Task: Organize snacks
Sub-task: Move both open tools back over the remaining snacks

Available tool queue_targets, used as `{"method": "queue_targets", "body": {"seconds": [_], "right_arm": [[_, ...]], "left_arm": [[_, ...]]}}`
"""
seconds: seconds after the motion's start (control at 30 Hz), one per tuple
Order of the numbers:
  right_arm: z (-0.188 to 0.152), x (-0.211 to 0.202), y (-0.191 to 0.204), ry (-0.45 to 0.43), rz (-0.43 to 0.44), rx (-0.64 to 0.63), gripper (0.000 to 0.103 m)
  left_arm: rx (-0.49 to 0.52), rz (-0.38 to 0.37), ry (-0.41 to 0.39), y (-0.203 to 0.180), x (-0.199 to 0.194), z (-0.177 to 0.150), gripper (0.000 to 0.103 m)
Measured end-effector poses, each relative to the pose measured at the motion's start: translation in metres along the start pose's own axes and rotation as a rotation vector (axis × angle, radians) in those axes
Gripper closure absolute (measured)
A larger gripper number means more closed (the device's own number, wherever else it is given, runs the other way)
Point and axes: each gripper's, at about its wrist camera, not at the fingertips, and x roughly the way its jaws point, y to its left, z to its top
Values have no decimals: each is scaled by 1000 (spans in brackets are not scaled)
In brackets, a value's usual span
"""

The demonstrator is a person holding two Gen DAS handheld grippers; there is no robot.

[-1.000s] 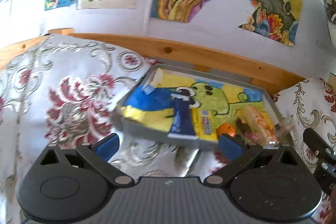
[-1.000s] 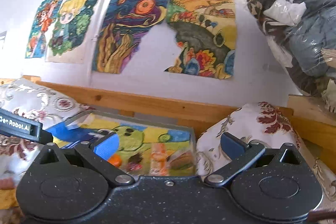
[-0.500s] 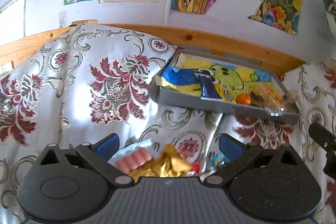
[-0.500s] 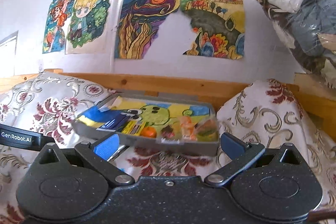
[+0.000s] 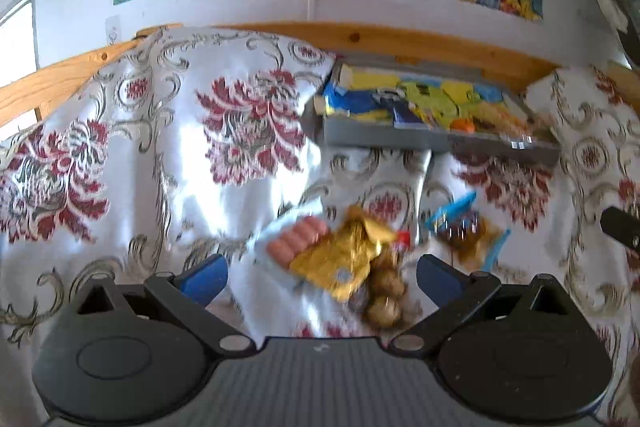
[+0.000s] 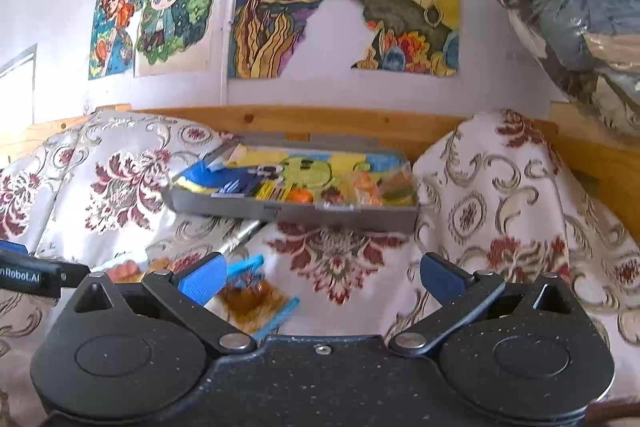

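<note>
Entry: your left gripper (image 5: 322,273), jaws spread wide, nothing between them; it has pulled back from the grey tray (image 5: 384,138), which a second ago filled its view and now lies well beyond

Loose snacks, now revealed on the floral cloth (image 5: 248,131) just ahead of your left gripper: gold foil packet (image 5: 340,261), pink sausage pack (image 5: 298,241) touching it, round brown pieces (image 5: 384,293) beside it, blue-edged wrapper (image 5: 464,227) a little to the right

Tray contents: several items already inside, an orange piece (image 6: 300,195) among them

Your right gripper (image 6: 320,279): likewise parted and empty, also drawn back, the blue-edged wrapper near its left finger

Reading: the retreat puts you over the unsorted pile, so a fresh pick-up looks next; most of the loose snacks remain outside the tray
</note>
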Motion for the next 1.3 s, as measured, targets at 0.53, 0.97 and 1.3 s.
{"method": "queue_targets", "body": {"seconds": [0.53, 0.97, 1.3], "right_arm": [[-20, -1, 41, 139, 95, -153, 1], [-26, 13, 51, 227, 118, -209, 1], [-29, 23, 48, 279, 109, -190, 1]], "left_arm": [[94, 9, 113, 11, -1, -31, 1], [47, 40, 159, 14, 11, -32, 1], [21, 42, 175, 13, 18, -31, 1]]}}
